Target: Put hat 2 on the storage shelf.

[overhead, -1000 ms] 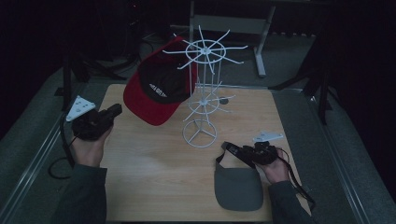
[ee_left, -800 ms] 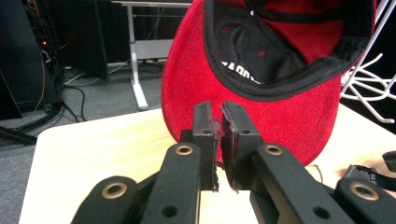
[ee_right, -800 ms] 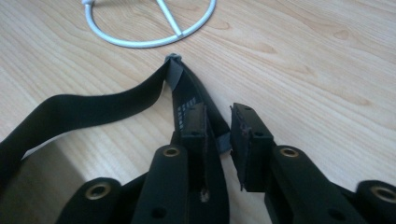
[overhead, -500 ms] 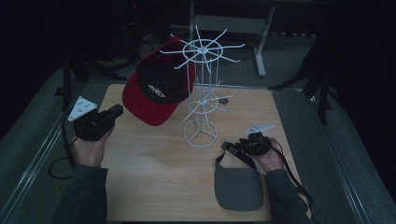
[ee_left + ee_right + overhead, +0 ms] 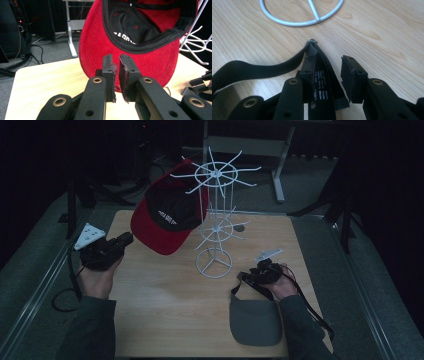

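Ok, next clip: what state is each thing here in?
Red cap: hanging on the rack, inside facing out.
Wire rack: upright on the table.
Grey visor: flat on the table, strap between the right tool's jaws.
Left tool: nearly shut, empty, just before the cap's brim.
Right tool: jaws just opening, apart.

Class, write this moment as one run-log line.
left tool: nearly shut, empty, by red cap | right tool: opening, strap between jaws | grey visor: on table
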Action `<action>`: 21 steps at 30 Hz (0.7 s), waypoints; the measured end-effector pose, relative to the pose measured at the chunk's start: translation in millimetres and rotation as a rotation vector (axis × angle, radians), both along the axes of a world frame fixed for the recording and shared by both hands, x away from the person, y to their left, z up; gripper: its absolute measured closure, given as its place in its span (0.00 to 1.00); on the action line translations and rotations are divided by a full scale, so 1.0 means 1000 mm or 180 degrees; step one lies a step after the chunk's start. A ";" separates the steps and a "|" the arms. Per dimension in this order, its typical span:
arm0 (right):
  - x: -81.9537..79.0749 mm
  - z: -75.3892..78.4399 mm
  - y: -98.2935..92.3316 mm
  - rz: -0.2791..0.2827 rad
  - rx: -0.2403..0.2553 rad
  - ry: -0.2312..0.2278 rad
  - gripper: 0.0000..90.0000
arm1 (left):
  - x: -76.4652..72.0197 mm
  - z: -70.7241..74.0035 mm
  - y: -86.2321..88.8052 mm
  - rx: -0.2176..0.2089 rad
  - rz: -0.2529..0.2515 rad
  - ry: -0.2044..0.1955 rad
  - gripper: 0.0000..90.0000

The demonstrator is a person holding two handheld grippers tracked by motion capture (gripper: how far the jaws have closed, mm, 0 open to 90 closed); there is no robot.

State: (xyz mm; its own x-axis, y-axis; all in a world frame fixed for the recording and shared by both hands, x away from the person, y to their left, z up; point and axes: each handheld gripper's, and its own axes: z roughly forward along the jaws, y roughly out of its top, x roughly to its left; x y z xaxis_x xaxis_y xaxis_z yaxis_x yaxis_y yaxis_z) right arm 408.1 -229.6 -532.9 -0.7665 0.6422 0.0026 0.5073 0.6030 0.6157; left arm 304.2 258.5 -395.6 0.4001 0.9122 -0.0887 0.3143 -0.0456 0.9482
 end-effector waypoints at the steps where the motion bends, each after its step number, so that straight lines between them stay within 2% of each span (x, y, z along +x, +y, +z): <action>1: 0.001 -0.001 0.002 0.0017 -0.0014 0.0046 0.71 | 0.000 0.000 0.000 -0.0003 0.0001 0.0000 0.92; 6: 0.007 -0.006 0.009 0.0150 -0.0091 0.0163 0.70 | 0.001 0.000 0.000 -0.0005 -0.0003 0.0004 0.92; 9: 0.009 -0.009 0.016 0.0222 -0.0258 0.0222 0.71 | 0.001 0.000 -0.001 0.0000 -0.0006 0.0002 0.92; 14: 0.009 -0.005 0.024 0.0259 -0.0373 0.0335 0.90 | 0.001 0.000 -0.001 0.0005 -0.0001 0.0005 0.92; 17: 0.007 -0.003 0.025 0.0197 -0.0440 0.0270 0.95 | 0.000 0.000 0.000 0.0029 0.0010 0.0001 0.91; 21: 0.003 0.003 0.023 0.0047 -0.0413 0.0078 0.96 | -0.001 0.000 0.001 0.0042 0.0041 -0.0012 0.90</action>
